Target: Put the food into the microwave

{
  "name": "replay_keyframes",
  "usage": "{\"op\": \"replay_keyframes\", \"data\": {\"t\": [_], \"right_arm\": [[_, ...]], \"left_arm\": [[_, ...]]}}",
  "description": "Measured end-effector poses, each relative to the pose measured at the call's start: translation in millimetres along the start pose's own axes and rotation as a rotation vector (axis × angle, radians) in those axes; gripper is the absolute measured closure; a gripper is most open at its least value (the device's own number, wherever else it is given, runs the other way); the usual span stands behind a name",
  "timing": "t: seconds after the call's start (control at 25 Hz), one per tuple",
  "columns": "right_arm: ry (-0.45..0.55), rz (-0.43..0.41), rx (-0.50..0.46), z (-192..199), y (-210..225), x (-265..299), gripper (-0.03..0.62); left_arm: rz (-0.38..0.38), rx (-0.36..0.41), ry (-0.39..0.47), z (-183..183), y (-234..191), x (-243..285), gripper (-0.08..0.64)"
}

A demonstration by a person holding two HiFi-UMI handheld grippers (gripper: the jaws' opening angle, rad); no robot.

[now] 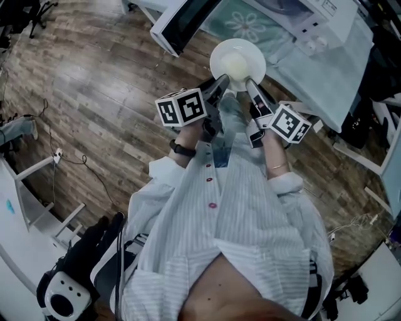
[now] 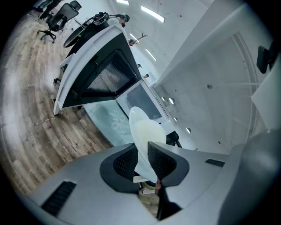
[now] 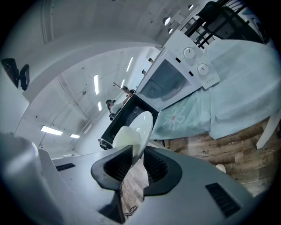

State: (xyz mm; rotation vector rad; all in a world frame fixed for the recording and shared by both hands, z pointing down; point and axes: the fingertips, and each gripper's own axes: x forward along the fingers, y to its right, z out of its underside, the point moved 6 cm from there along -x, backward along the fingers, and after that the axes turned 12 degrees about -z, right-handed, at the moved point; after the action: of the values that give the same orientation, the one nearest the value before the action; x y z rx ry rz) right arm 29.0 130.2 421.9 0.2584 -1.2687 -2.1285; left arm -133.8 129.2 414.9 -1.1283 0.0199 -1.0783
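A white plate (image 1: 217,55) with a pale mound of food (image 1: 236,64) hangs in the air in front of the microwave (image 1: 302,14), whose door (image 1: 184,20) stands wide open. My left gripper (image 1: 221,83) is shut on the plate's near-left rim, and my right gripper (image 1: 250,86) is shut on its near-right rim. In the left gripper view the plate (image 2: 141,125) stands edge-on between the pads of the left gripper (image 2: 141,161), with the open door (image 2: 100,74) beyond. The right gripper view shows the plate (image 3: 144,125) and food (image 3: 126,137) clamped in the right gripper (image 3: 137,163), facing the microwave (image 3: 174,80).
The microwave sits on a table under a pale teal cloth (image 1: 329,70) with a flower print. Below lies a wooden floor (image 1: 94,94) with cables (image 1: 80,160). A white desk (image 1: 17,241) and a black chair (image 1: 70,281) stand at the lower left.
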Motion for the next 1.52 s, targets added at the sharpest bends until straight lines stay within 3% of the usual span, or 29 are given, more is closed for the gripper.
{"op": "replay_keyframes", "data": {"t": [0.48, 0.8, 1.52], "right_arm": [[0.036, 0.027, 0.012, -95.4, 38.1, 38.8, 0.502], [0.046, 0.028, 0.017, -152.2, 68.0, 51.5, 0.502], [0.053, 0.048, 0.028, -201.8, 97.0, 73.9, 0.502]], "left_arm": [[0.017, 0.015, -0.035, -69.6, 27.4, 89.6, 0.485], [0.029, 0.005, -0.045, -97.3, 47.0, 145.8, 0.485], [0.019, 0.020, -0.067, -132.4, 58.3, 200.4, 0.485]]}}
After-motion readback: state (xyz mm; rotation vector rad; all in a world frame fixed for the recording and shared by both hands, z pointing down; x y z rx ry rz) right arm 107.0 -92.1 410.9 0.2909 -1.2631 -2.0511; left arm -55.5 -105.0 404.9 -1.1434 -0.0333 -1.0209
